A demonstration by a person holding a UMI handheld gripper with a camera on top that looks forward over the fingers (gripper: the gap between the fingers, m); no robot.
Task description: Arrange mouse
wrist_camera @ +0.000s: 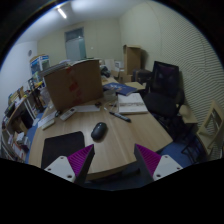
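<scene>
Gripper view shows the gripper (112, 163) spread wide and holding nothing, while the mouse (99, 131) lies untouched at frame centre (right of the black mouse pad (62, 148)), so arranging seems unstarted.

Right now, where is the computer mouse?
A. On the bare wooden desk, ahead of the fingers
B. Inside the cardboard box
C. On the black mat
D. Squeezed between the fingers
A: the mouse lies on the wooden desk, beside the black mat, beyond the open gripper and nearer than the cardboard box.
</scene>
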